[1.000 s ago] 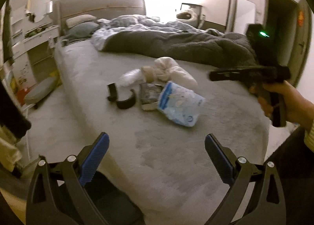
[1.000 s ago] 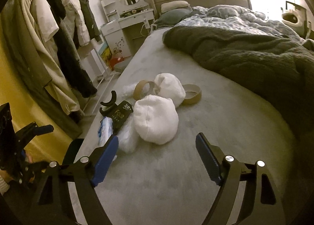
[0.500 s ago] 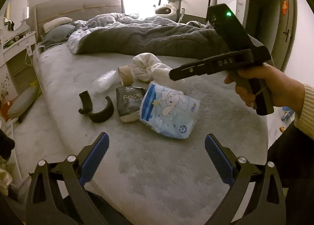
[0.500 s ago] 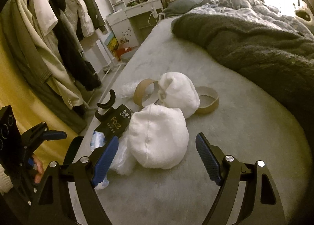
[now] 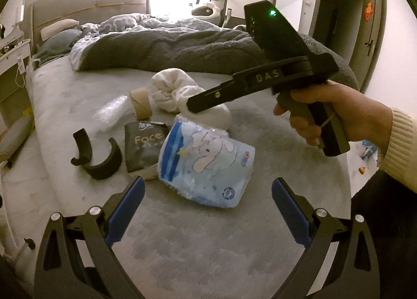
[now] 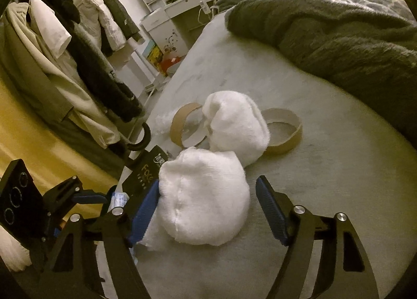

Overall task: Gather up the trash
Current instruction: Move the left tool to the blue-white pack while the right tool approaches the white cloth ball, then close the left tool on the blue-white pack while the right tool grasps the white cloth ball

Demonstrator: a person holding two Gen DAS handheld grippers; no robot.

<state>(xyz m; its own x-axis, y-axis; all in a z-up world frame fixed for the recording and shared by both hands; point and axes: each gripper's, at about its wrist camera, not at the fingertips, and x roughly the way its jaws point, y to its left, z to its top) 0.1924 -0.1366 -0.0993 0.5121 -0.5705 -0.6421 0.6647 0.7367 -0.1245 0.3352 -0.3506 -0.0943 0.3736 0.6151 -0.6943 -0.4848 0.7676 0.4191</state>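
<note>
Right wrist view: right gripper (image 6: 206, 210) closing, white wad (image 6: 203, 197) between its pads on bed (image 6: 325, 168).
Left gripper (image 5: 207, 210): spread, blue packet (image 5: 208, 163) just ahead.

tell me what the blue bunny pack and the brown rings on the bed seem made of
Blue bunny pack: thin glossy plastic film, judging by its crinkles and sheen. Brown rings: probably cardboard tape cores, matte tan with thin stiff walls holding a round shape.

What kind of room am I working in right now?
A bedroom, it seems: the trash lies on a bed with a padded headboard and rumpled grey duvet, and clothes hang on a rack beside it.
</note>
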